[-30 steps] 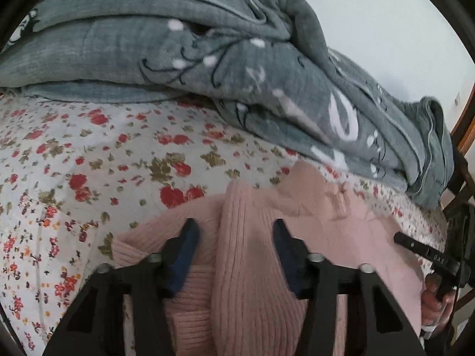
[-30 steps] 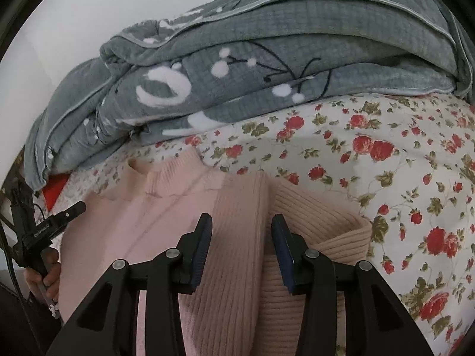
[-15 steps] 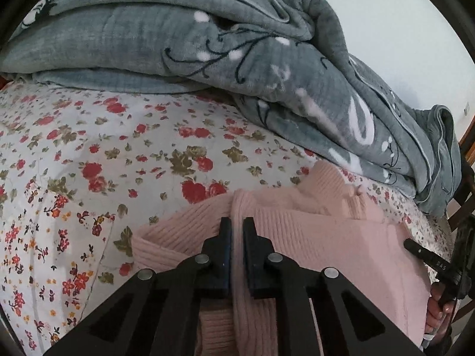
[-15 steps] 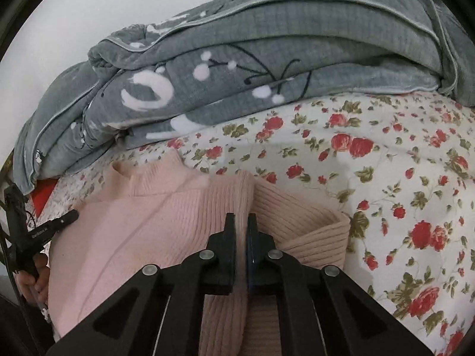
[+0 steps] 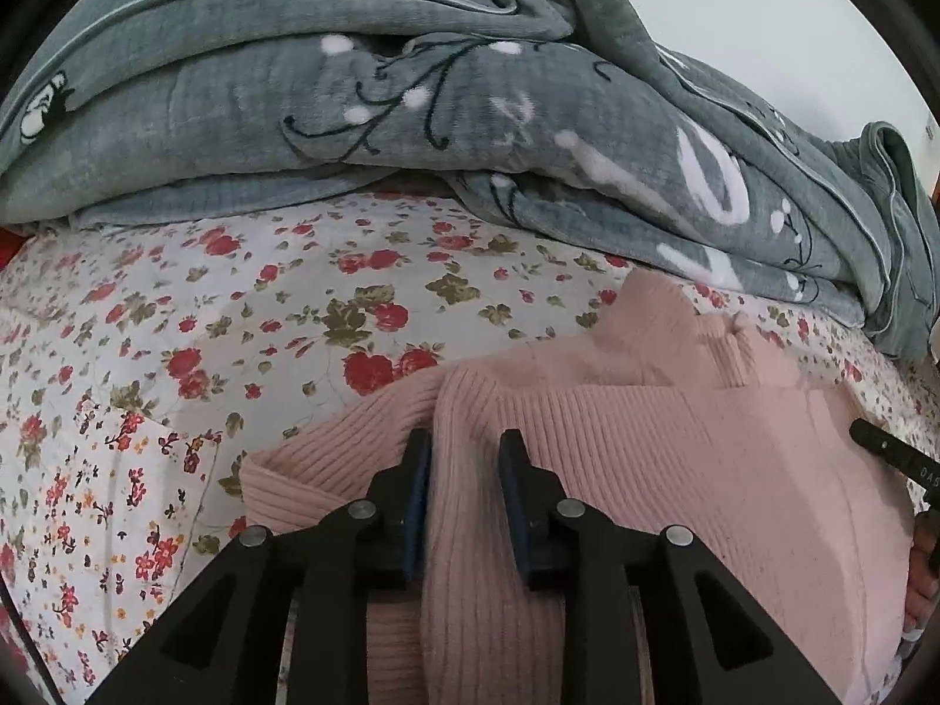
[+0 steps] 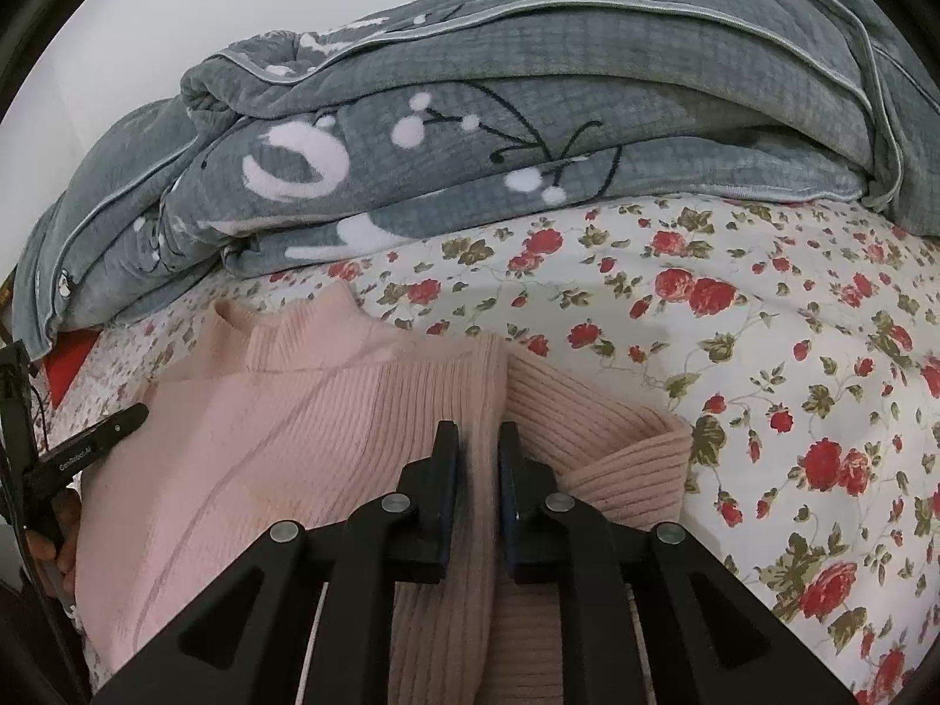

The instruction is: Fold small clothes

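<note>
A pink ribbed sweater (image 5: 675,470) lies on the flowered bed sheet (image 5: 205,323), collar towards the blanket. In the left wrist view my left gripper (image 5: 465,452) stands over the sweater's left side. Its jaws are opening, and the folded ridge of knit sits loose between them. In the right wrist view the same sweater (image 6: 264,440) fills the lower left. My right gripper (image 6: 479,440) straddles the folded edge on the sweater's right side. Its jaws are opening too, but the gap is narrow and the pads still touch the pinched fold.
A thick grey blanket (image 5: 411,117) (image 6: 529,117) is piled along the back of the bed. Flowered sheet (image 6: 793,352) spreads to the outer sides. A hand (image 6: 59,529) on the other tool's black bar (image 6: 88,446) shows at the frame edge. A wall rises behind.
Both grippers stood wide around the sweater folds a second ago, then clamped them tight. Now both have parted again, the left more than the right. The hands barely shifted.
</note>
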`<state>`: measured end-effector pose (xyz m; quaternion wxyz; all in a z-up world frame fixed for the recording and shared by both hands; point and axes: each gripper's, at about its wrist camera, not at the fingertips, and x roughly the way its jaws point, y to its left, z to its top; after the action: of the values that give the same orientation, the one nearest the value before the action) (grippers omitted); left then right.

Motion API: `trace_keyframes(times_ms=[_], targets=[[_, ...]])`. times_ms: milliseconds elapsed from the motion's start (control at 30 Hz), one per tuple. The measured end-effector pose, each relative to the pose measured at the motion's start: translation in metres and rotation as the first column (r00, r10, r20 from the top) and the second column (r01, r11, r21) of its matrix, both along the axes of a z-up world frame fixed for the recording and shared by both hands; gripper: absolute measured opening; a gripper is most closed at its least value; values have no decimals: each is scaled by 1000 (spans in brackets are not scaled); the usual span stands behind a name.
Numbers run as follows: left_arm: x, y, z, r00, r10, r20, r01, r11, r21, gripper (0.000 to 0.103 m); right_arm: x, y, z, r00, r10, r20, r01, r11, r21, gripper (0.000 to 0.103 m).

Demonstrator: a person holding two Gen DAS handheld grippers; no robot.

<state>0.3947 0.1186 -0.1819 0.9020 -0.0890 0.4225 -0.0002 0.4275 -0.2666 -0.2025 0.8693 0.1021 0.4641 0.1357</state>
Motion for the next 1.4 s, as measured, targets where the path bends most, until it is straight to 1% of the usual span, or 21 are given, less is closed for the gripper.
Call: trace_keyframes(times_ms=[167,200,267,367,467,733,867,933,1100,1200,1400], targets=[[0,-2,0,1000,-13,-2,13,1000,8,29,1,-1,0,1000,3,-5,-3,1000,11,15],[0,-4,0,1000,-21,-1,22,1000,12,32,1,-1,0,1000,5,-6,-5,1000,12,15],[-1,-8,0,999,-40,1,40,999,26,36,0,-1,0,1000,5,-5,-5,1000,10,15],[-1,-12,0,999,-42,1,42,998,51,36,-1,0,1,1000,6,-1,-6,1000,-1,15],[0,-10,-1,999,-43,0,43,998,45,37,-4,0,3,1000,6,9,-6,1000,-7,16],[2,-11,0,999,-46,-8,46,997,67,38,-4,0,4,1000,6,10,-5,1000,-12,17],[2,-12,0,998,-56,-8,57,996,73,42,-4,-1,5,1000,2,11,-2,1000,-6,20],[3,-12,0,998,-58,-9,59,995,76,43,-5,0,5,1000,2,12,-2,1000,-8,21],[2,-12,0,998,-57,-10,57,996,75,44,-5,2,5,1000,15,16,-15,1000,-11,29],[2,-13,-1,998,-69,-9,69,995,67,48,-6,3,6,1000,19,18,-18,1000,-13,29],[2,-13,-1,997,-71,-11,71,995,65,49,-6,3,6,1000,19,21,-19,1000,-15,29]])
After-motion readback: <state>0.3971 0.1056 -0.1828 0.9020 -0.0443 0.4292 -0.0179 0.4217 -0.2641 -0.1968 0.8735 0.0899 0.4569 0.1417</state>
